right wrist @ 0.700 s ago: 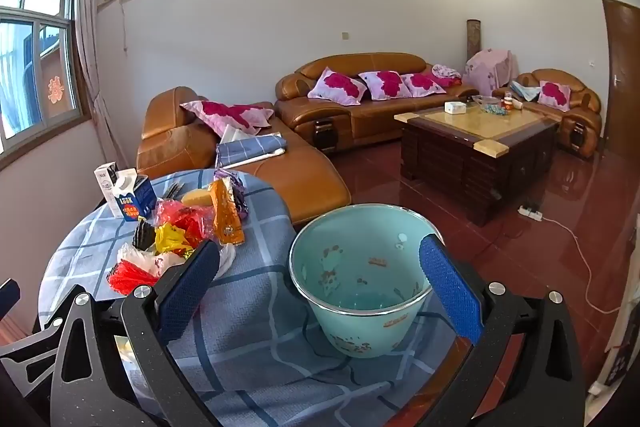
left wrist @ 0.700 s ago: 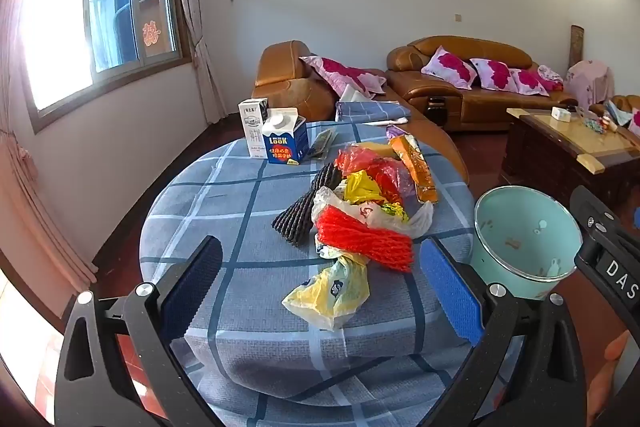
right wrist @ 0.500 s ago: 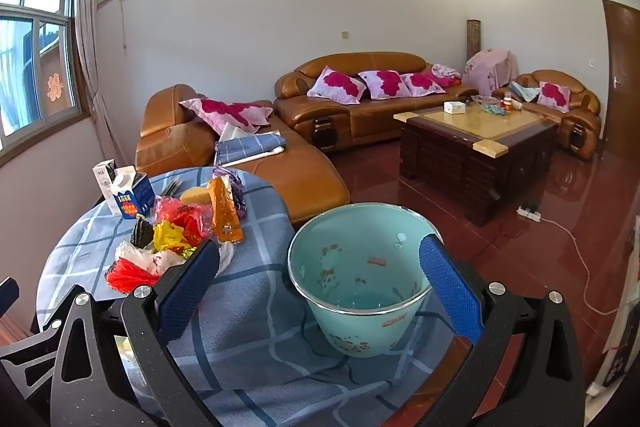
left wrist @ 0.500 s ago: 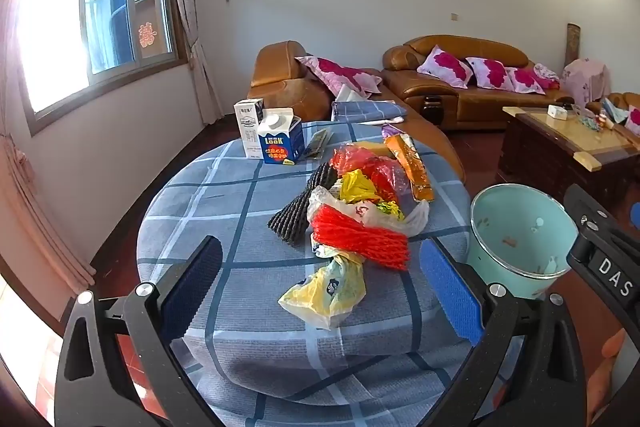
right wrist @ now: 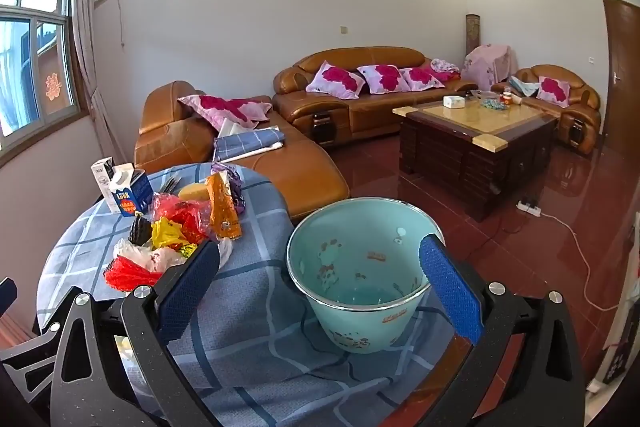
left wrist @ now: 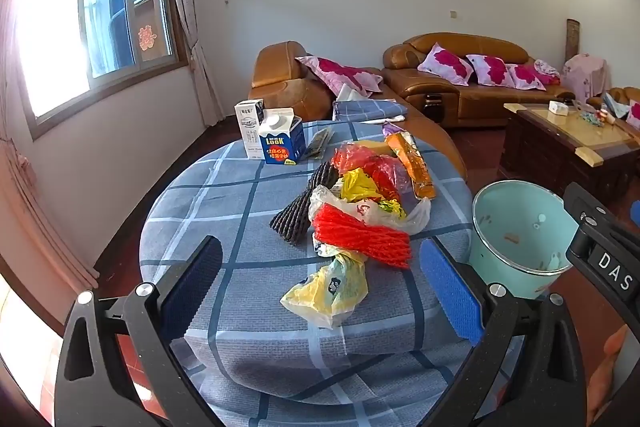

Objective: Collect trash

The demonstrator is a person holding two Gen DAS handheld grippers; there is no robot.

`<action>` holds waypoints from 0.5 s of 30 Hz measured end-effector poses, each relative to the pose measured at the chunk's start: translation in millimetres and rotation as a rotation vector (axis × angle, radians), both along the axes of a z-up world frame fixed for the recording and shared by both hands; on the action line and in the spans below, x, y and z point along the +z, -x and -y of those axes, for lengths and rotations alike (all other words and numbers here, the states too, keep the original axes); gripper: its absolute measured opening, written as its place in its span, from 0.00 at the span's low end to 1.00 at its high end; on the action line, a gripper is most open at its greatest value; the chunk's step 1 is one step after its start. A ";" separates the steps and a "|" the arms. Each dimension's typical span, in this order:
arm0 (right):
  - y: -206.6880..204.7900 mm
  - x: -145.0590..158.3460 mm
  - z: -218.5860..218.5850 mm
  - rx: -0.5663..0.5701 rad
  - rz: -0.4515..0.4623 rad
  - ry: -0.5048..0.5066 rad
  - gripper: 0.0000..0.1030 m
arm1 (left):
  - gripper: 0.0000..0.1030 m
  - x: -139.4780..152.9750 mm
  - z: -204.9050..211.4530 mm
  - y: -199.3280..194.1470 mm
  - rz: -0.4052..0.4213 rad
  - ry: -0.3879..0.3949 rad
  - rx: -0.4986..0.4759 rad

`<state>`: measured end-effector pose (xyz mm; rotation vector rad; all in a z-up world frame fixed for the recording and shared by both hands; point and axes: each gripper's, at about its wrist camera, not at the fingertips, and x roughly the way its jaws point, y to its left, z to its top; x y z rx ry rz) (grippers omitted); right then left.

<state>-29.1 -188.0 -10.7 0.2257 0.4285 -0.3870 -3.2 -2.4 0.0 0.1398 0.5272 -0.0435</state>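
Observation:
A heap of trash lies on the round table's blue checked cloth (left wrist: 224, 211): a yellow plastic bag (left wrist: 332, 287) nearest me, red netting (left wrist: 360, 237), a black foam sleeve (left wrist: 304, 207), an orange wrapper (left wrist: 412, 163) and crumpled red and yellow bags (right wrist: 176, 223). Two milk cartons (left wrist: 276, 139) stand at the table's far side. A mint-green bin (right wrist: 360, 275) stands at the table's right edge. My left gripper (left wrist: 320, 279) hovers open in front of the yellow bag, holding nothing. My right gripper (right wrist: 320, 275) hangs open before the bin, apart from it.
Brown leather sofas (right wrist: 360, 99) with pink cushions line the far wall. A dark wooden coffee table (right wrist: 476, 135) stands on the red tiled floor at the right, with a power strip and cable (right wrist: 532, 207) beside it. A window (left wrist: 92, 27) is at the left.
Both views have shifted slightly, with the table and bin sitting a little further left in the frames. Both grippers stay open and empty.

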 end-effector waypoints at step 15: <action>-2.4 -2.9 -0.7 -0.003 -0.015 0.007 0.96 | 0.94 -0.3 -0.4 -0.4 0.003 -0.001 0.001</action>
